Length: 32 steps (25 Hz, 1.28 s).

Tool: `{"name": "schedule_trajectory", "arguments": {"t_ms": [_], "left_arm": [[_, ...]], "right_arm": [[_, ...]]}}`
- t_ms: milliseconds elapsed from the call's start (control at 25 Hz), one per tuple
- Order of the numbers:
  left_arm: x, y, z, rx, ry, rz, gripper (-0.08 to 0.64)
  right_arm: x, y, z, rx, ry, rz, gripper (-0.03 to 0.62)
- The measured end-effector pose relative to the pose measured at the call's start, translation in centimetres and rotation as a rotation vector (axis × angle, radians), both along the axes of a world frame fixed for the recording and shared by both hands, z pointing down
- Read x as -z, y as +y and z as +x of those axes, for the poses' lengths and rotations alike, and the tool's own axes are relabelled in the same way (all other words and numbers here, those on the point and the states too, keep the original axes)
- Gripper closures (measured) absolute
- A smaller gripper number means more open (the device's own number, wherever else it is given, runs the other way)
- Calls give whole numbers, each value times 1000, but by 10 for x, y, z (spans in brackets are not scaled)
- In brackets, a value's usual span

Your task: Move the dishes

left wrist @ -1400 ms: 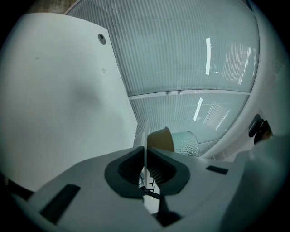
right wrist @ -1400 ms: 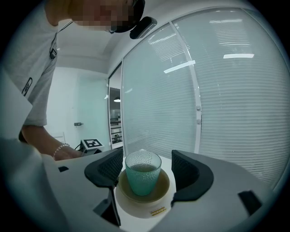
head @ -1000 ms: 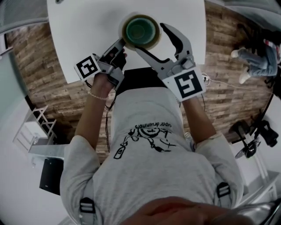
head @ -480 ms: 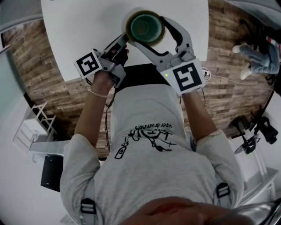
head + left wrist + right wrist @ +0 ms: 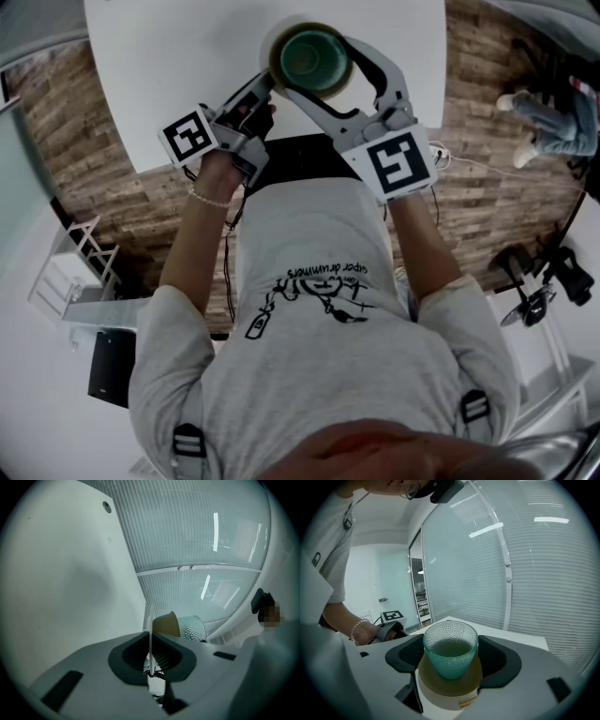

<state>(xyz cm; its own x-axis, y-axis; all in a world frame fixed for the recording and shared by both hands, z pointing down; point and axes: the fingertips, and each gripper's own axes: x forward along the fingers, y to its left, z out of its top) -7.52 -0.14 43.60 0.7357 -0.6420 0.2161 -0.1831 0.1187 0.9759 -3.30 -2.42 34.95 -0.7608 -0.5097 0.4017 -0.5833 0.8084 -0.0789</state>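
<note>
Three cameras, one shared sight.
Head view looks steeply down; both gripper views sit close, either side of the dimpled green glass tumbler [image 5: 312,58].

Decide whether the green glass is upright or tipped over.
Upright. The green glass stands on the yellowish dish with its open mouth facing up, and the head view looks straight down into it.

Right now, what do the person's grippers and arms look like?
Left gripper and right gripper: light grey, dark inner pads, each with a black-and-white marker cube. Grey short-sleeved T-shirt with black print; a bracelet on the left wrist.
</note>
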Motion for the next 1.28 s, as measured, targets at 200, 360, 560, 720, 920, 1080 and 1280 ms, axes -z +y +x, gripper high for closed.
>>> {"name": "schedule_trajectory", "arguments": {"t_ms": [200, 360, 560, 720, 920, 1080, 1280], "left_arm": [[4, 0, 2, 2, 4, 3, 545], [1, -2, -5, 11, 4, -2, 545], [0, -1, -5, 9, 5, -6, 545], [0, -2, -5, 8, 5, -6, 545], [-7, 0, -8, 5, -10, -26, 545], [-13, 2, -10, 6, -21, -37, 545], [-17, 2, -11, 11, -39, -43, 545]], "right_arm": [[6, -1, 1, 0, -3, 11, 227], [8, -2, -4, 6, -3, 11, 227], [16, -1, -4, 5, -12, 28, 227], [25, -5, -3, -6, -27, 44, 227], [38, -12, 4, -31, -44, 65, 227], [46, -18, 13, -51, -49, 82, 227], [45, -26, 36, -88, -40, 91, 227]]}}
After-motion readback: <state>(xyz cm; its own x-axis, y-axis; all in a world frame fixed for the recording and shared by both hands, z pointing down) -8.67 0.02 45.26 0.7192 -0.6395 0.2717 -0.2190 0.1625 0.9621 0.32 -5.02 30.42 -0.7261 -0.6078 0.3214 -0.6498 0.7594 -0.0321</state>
